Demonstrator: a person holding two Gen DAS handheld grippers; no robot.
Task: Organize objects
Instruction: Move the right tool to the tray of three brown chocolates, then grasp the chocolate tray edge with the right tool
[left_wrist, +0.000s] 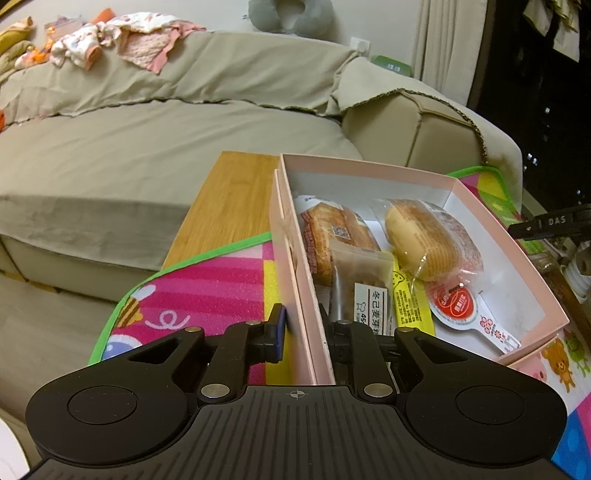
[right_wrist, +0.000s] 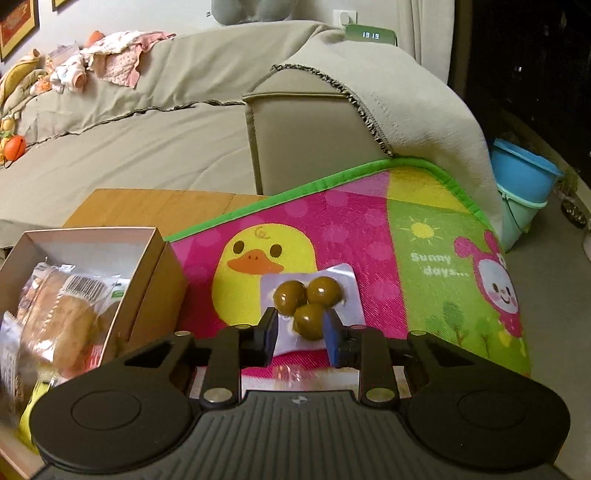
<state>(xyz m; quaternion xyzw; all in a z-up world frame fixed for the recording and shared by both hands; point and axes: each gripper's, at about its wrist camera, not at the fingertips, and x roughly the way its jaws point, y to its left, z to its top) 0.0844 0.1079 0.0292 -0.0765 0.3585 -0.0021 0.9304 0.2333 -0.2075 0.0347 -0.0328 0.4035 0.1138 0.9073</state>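
A pink cardboard box (left_wrist: 480, 206) stands on a colourful play mat (left_wrist: 207, 288). It holds two wrapped buns (left_wrist: 424, 240), a brown snack packet (left_wrist: 360, 269), a yellow packet (left_wrist: 410, 302) and a red-lidded cup (left_wrist: 456, 302). My left gripper (left_wrist: 303, 328) is shut on the box's left wall, one finger outside and one inside. In the right wrist view a clear packet with three brown-green balls (right_wrist: 314, 295) lies on the mat (right_wrist: 369, 229), to the right of the box (right_wrist: 155, 266). My right gripper (right_wrist: 301, 332) is closed around the packet's near end, pads against the lowest ball.
The mat covers a wooden table (left_wrist: 229, 199) pushed against a beige sofa (left_wrist: 147, 147) with clothes (left_wrist: 140, 40) on its back. Stacked blue buckets (right_wrist: 524, 173) stand on the floor at the right. A digital clock (right_wrist: 370, 35) sits behind the armrest (right_wrist: 314, 122).
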